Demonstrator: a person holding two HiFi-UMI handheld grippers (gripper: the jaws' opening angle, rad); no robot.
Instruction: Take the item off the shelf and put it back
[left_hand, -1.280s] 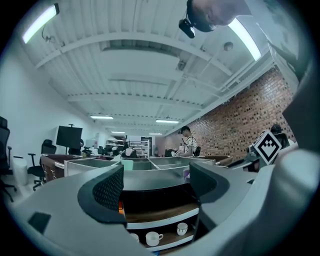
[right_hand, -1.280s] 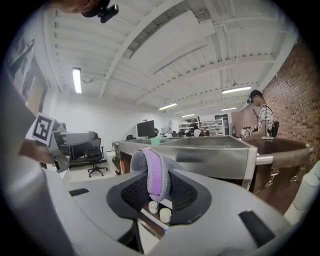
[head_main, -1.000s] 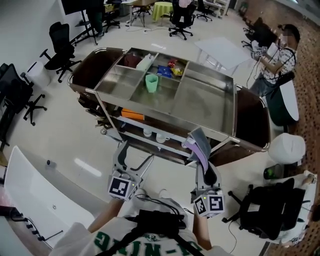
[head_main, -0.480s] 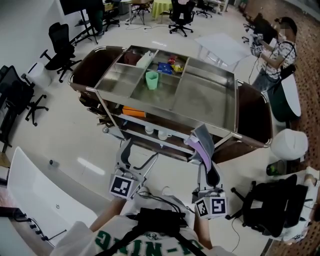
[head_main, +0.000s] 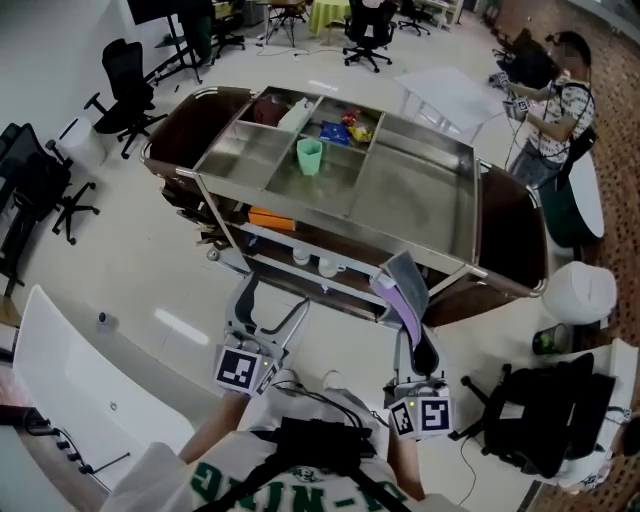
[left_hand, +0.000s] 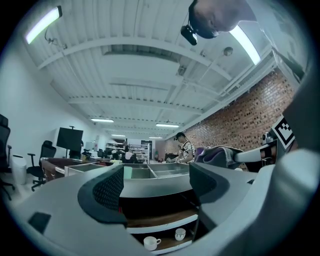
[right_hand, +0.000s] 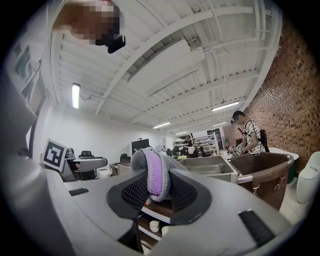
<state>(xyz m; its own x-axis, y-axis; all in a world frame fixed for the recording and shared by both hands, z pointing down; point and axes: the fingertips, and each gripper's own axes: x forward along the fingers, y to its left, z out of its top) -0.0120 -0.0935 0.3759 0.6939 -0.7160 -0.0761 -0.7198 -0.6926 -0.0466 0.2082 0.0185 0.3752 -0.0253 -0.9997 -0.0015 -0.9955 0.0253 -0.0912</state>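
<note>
My right gripper (head_main: 408, 322) is shut on a folded grey and purple cloth (head_main: 404, 288), held up in front of the steel cart (head_main: 420, 200). In the right gripper view the cloth (right_hand: 153, 173) is pinched between both pads. My left gripper (head_main: 268, 308) hangs open beside it with nothing between its jaws; its own view shows the open gap (left_hand: 156, 187) and two white cups (left_hand: 152, 242) on the cart's lower shelf. The orange item (head_main: 270, 218) lies on the middle shelf.
The cart's top tray holds a green cup (head_main: 310, 155) and small packets (head_main: 345, 130). Office chairs (head_main: 125, 85) stand at the left. A person (head_main: 550, 110) stands at the far right near a white table (head_main: 450, 90). A black bag (head_main: 545, 415) lies by my right side.
The view has shifted slightly; the cart sits a little higher in frame. Both grippers hold about the same pose, the cloth still gripped.
</note>
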